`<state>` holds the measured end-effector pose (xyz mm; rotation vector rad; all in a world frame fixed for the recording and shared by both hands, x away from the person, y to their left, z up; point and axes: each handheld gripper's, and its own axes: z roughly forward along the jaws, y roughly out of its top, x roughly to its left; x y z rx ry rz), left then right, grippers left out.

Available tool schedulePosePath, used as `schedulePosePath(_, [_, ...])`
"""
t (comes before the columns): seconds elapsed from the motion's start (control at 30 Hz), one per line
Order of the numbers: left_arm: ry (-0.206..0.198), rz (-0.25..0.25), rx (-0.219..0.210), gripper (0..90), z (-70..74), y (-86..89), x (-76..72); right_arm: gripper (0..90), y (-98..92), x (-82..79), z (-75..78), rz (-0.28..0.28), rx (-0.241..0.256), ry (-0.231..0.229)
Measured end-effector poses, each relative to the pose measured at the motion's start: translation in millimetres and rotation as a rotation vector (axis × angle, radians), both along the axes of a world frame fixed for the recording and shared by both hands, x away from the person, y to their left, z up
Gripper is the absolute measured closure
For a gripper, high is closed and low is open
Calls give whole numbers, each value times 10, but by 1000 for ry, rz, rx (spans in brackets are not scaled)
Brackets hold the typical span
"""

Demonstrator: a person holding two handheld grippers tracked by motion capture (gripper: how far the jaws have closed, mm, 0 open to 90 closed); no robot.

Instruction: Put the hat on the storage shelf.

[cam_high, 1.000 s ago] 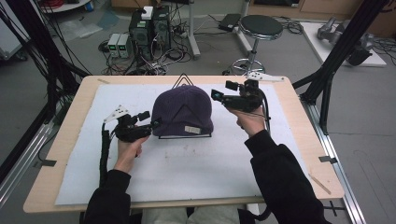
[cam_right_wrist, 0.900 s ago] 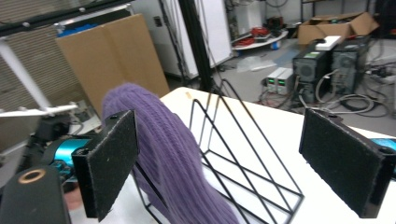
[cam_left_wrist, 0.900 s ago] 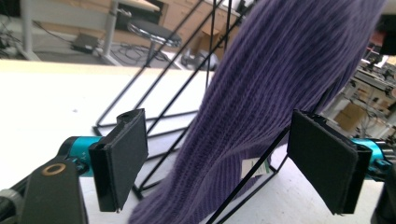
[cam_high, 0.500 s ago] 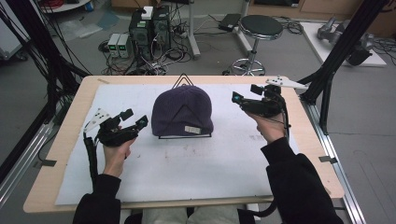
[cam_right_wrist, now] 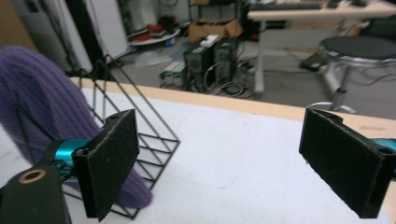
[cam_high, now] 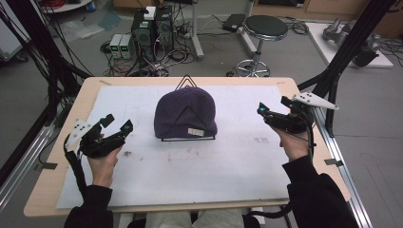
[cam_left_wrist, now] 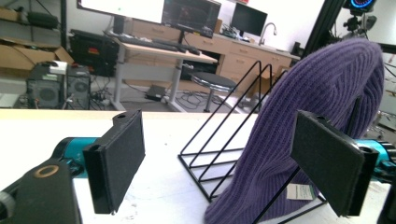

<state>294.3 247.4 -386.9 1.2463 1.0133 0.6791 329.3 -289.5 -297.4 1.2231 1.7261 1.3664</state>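
A purple knit beanie [cam_high: 184, 114] with a small white label is draped over a black wire stand [cam_high: 188, 84] at the middle of the table. My left gripper [cam_high: 118, 124] is held open at the left, well apart from the hat, nothing between its jaws. My right gripper [cam_high: 271, 109] hovers open at the right, also apart from the hat. Past the open pads in the left gripper view are the beanie [cam_left_wrist: 308, 135] and the wire stand [cam_left_wrist: 224, 140]. The right gripper view has the beanie [cam_right_wrist: 42, 121] and stand [cam_right_wrist: 135, 126] at its left.
A white mat [cam_high: 237, 161] covers most of the wooden table [cam_high: 52, 190]. Black frame posts stand at both sides. Beyond the far edge are computer towers [cam_high: 152, 28], cables and a stool [cam_high: 263, 28] on the floor.
Both grippers have drawn outward from the hat: the left one to the left and toward the person, the right one farther right. The hat stays on its stand.
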Motion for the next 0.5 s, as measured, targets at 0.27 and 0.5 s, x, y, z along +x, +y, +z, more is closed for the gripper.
schedulePosePath(0.27, [-32, 90, 7, 171, -87, 96, -162, 115, -91, -269, -227, -91, -9, -81])
schedulePosePath(0.5, [-26, 142, 14, 171, -203, 141, -248, 116, -100, -333, -505, -120, -4, -75])
